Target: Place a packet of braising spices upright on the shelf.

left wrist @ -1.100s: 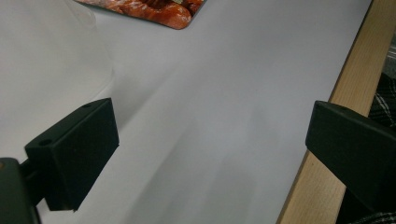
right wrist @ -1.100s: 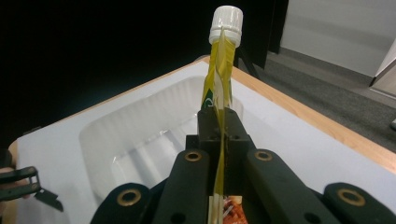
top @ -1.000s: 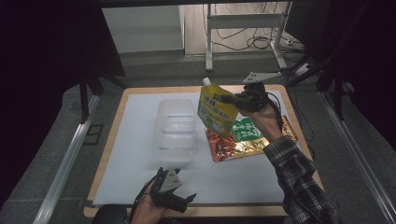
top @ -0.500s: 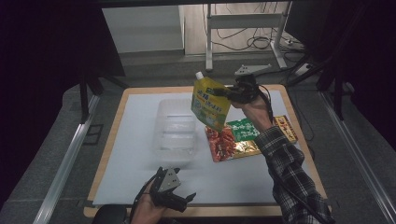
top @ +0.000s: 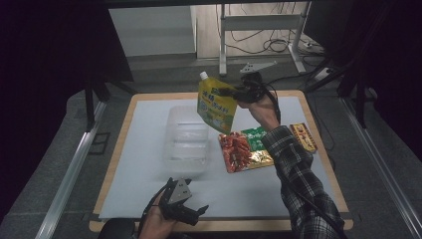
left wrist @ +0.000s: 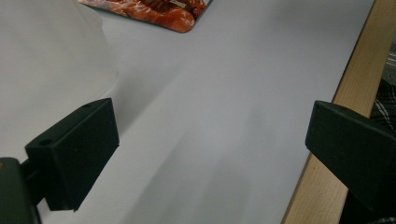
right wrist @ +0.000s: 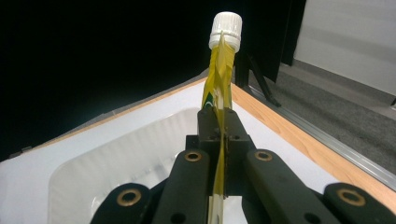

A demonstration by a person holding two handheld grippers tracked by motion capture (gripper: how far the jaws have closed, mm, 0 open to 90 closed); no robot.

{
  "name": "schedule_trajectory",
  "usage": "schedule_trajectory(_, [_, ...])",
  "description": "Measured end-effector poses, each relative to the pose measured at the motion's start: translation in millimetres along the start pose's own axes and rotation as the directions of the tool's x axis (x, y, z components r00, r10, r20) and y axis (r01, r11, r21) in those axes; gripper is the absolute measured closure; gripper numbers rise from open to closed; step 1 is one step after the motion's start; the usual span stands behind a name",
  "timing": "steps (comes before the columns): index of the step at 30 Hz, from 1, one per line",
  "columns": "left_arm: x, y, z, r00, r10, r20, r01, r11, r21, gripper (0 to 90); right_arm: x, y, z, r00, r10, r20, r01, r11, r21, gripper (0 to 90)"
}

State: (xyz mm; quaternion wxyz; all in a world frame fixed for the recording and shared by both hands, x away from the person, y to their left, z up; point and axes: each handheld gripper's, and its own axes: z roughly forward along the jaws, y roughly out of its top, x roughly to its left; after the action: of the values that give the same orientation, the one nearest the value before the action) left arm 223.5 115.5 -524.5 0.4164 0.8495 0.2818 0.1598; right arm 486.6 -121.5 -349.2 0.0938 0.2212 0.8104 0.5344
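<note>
A yellow-green spouted pouch [top: 216, 103] with a white cap hangs in the air over the right edge of a clear plastic container [top: 186, 139]. My right gripper [top: 233, 92] is shut on the pouch's side edge. In the right gripper view the jaws pinch the thin yellow pouch [right wrist: 220, 70] edge-on, its cap [right wrist: 225, 30] on top and the clear plastic container [right wrist: 116, 172] below. My left gripper [top: 191, 211] rests near the table's front edge, open, with nothing between its jaws. In the left gripper view that gripper [left wrist: 210, 154] hovers over bare white mat.
Red [top: 236, 152], green [top: 254, 137] and gold snack packets lie right of the container, with a brown box [top: 303, 137] farther right. A white mat [top: 149, 119] covers the wooden table [top: 226, 225]. The red packet [left wrist: 159, 11] and the container wall [left wrist: 46, 56] appear in the left gripper view.
My right gripper has carried the pouch leftward and toward the far side, from above the snack packets to the container's edge. The left hand has stayed put.
</note>
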Motion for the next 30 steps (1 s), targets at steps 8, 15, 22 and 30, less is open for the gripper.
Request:
schedule_trajectory(8, [1.4, -0.1, -1.7, 1.0, -0.005, 0.004, 0.005, 1.0, -0.008, 2.7, -0.2, 10.1, 22.2, 0.9996, -0.013, -0.025, 0.013, 0.9999, -0.009, 88.7])
schedule_trajectory(15, [1.5, -0.2, -2.5, 0.9999, -0.007, 0.008, 0.007, 0.9999, -0.012, 2.7, 2.7, 17.7, 46.2, 0.9986, -0.031, -0.043, 0.03, 0.9995, -0.007, 88.6])
schedule_trajectory(22, [1.9, -0.3, -3.3, 0.9999, -0.01, 0.013, 0.011, 0.9998, -0.018, 2.7, 5.0, 21.8, 65.0, 0.9976, -0.043, -0.055, 0.043, 0.9991, -0.004, 88.7])
schedule_trajectory(30, [2.0, -0.7, -3.4, 0.9998, -0.011, 0.018, 0.012, 0.9998, -0.017, 2.7, 8.8, 19.7, 86.7, 0.9965, -0.053, -0.065, 0.054, 0.9985, 0.012, 88.6])
